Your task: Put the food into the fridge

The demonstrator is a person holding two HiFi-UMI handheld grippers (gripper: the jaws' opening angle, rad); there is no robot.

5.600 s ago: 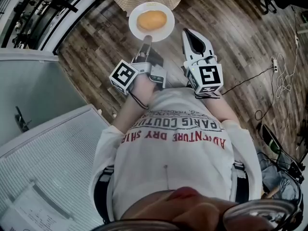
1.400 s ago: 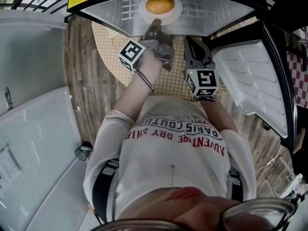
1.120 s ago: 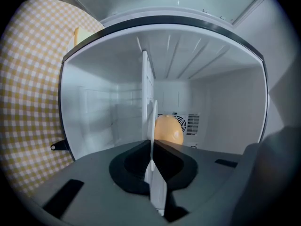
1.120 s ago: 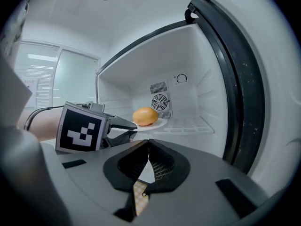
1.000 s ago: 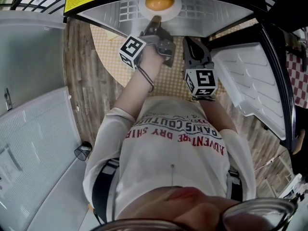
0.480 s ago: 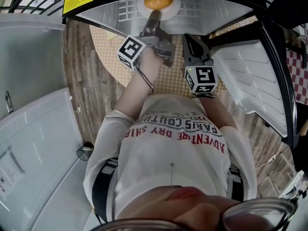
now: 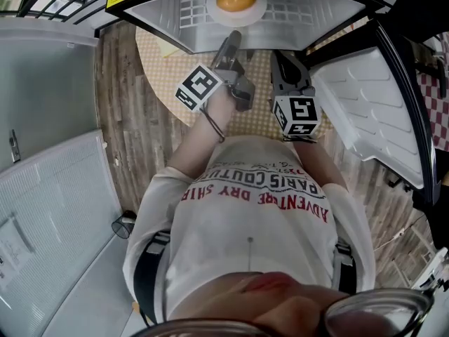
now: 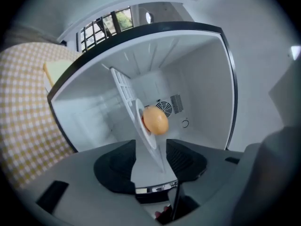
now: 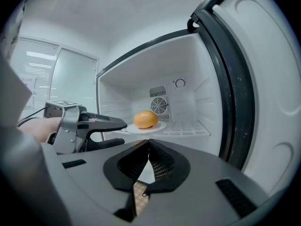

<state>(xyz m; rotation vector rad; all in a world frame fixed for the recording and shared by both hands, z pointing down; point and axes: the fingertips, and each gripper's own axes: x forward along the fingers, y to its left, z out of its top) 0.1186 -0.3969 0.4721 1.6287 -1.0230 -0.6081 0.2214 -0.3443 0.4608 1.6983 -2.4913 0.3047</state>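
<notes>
Fridge mouth open — plate mid-shelf, open door at right

I look down on a wood-plank floor and a round table under a yellow checked cloth. Pale frosted panels stand at the left. A black-barred window lets in daylight, and a red checked cloth shows at the right edge.

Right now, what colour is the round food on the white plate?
Orange round food; best in right gripper view.
</notes>
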